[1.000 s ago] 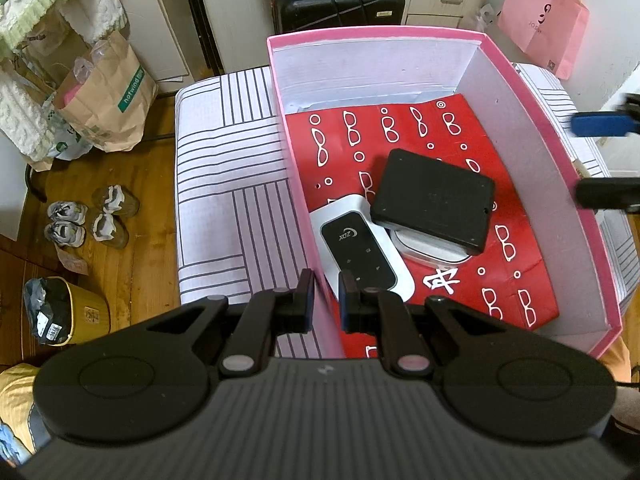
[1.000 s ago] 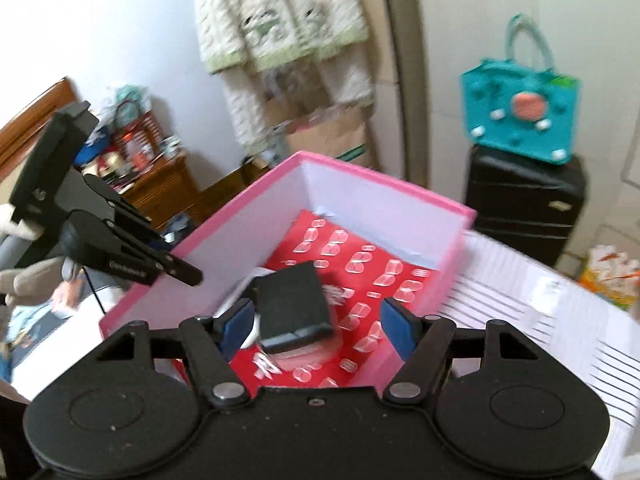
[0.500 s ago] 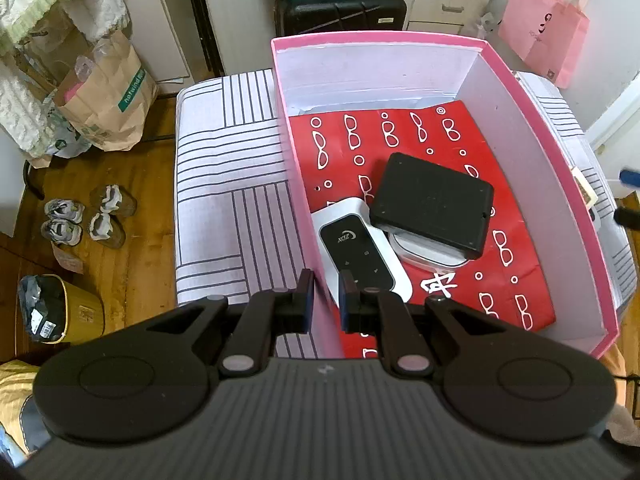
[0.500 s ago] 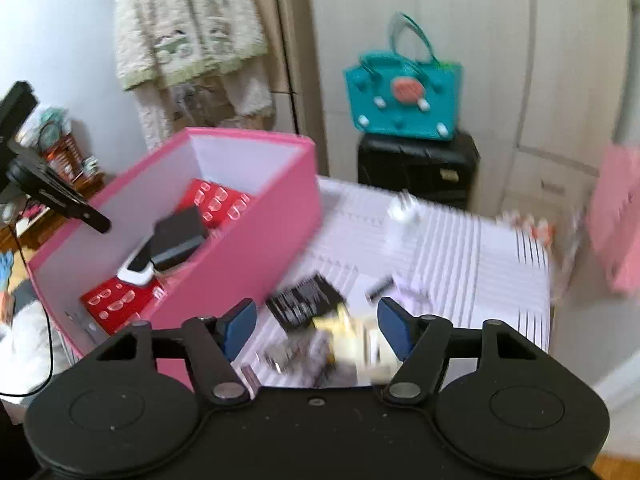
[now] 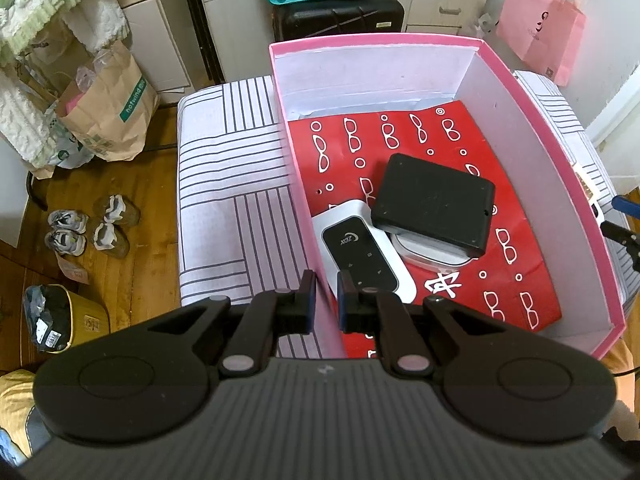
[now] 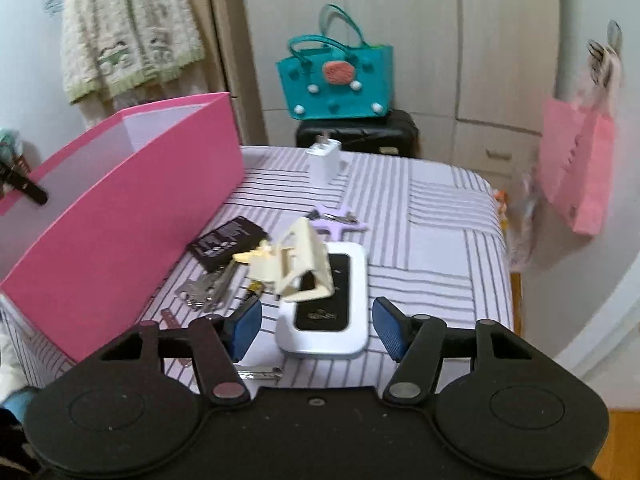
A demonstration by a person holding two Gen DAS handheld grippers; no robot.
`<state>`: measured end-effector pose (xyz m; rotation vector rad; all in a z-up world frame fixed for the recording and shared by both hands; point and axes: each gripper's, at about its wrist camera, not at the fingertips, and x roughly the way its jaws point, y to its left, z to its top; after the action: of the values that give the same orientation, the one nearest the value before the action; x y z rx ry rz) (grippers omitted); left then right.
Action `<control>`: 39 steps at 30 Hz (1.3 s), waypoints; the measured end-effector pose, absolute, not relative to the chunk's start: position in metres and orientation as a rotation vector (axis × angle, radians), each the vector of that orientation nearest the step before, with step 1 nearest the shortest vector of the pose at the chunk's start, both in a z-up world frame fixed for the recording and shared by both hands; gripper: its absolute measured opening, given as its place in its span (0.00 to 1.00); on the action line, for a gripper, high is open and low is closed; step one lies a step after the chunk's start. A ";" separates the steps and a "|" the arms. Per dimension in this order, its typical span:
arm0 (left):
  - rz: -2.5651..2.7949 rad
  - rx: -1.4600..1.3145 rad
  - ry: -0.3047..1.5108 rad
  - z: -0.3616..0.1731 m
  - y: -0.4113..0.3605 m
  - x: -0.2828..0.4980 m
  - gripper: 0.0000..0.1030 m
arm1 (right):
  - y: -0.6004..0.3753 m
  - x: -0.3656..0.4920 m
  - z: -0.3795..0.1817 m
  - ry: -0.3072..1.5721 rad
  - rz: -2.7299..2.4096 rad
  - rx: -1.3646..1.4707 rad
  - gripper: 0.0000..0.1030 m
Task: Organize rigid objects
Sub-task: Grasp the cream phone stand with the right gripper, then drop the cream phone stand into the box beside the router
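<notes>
Striped cloth, white with thin dark lines, covered the worktop, with pale cupboards and a teal bag on a black case behind.

Just ahead of the right hand-held gripper: a flat white device with a glossy black face, rounded at the corners, lying between the blue pads as the jaws closed, not yet pressed. Propped on its far end, a cream plastic folding stand, angular and hollow. Further off to the left: a bunch of metal keys, a matte black card-like box; beyond, a lilac plastic piece and a white charger block upright at the far edge.

Judged partly done. Already inside the pink box, smooth white card within, on a red sheet printed with white spectacles: a similar white device, a matte black slab resting tilted over a white rounded object. Left to gather: everything loose on the cloth.

Left hand-held gripper pinched nearly shut on the near-left wall of the pink box, apparently steadying it.
</notes>
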<state>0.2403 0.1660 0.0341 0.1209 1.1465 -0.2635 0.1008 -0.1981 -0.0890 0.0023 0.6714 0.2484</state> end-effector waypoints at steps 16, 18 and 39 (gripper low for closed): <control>-0.264 0.108 1.152 0.034 0.167 0.242 0.09 | -0.152 0.130 -0.090 0.634 0.239 -0.198 0.56; -0.267 0.109 1.154 0.034 0.167 0.242 0.09 | -0.151 0.126 -0.077 0.615 0.244 -0.192 0.56; -0.268 0.080 1.149 0.032 0.171 0.240 0.10 | 0.005 0.161 -0.021 0.926 0.877 -0.191 0.57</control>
<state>0.2401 0.1705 0.0318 0.0804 1.1494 -0.2680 0.1606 0.0052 -0.0210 -0.1909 0.9265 0.8767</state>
